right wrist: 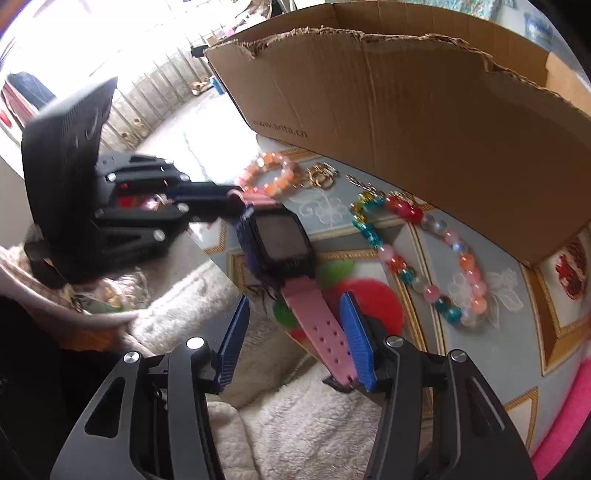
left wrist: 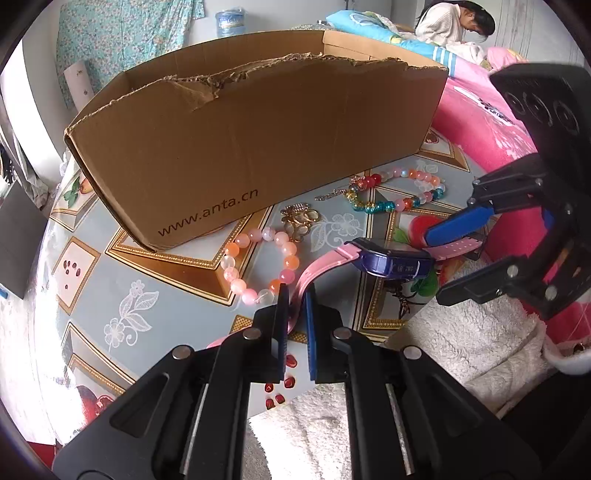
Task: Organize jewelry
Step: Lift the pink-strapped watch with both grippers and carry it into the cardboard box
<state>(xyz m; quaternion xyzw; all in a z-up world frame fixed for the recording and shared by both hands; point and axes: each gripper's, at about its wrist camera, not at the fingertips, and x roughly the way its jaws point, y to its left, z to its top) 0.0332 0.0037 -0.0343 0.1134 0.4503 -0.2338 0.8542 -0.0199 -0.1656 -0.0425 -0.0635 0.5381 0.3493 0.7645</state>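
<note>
- My left gripper [left wrist: 295, 295] is clamped nearly shut on one pink strap of the watch [right wrist: 282, 236], whose dark square face hangs just ahead of its tips.
- My right gripper [right wrist: 295, 325] stands about half open around the other strap; the strap lies against the right-hand blue pad [right wrist: 356, 332], the left pad clear of it.
- Just beyond the left gripper lies a peach bead bracelet [left wrist: 258, 262], with gold rings [left wrist: 299, 218] past it.
- Further ahead and to its right sits a multicoloured bead bracelet [left wrist: 399, 192].
- All rest on a counter [left wrist: 147, 295] with a floral, gold-framed covering; a torn cardboard box [left wrist: 258, 136] stands behind.
- White fleece [left wrist: 461, 332] lies below the right gripper; a person [left wrist: 450, 22] sits by a pink bed [left wrist: 480, 125] in the far background.
</note>
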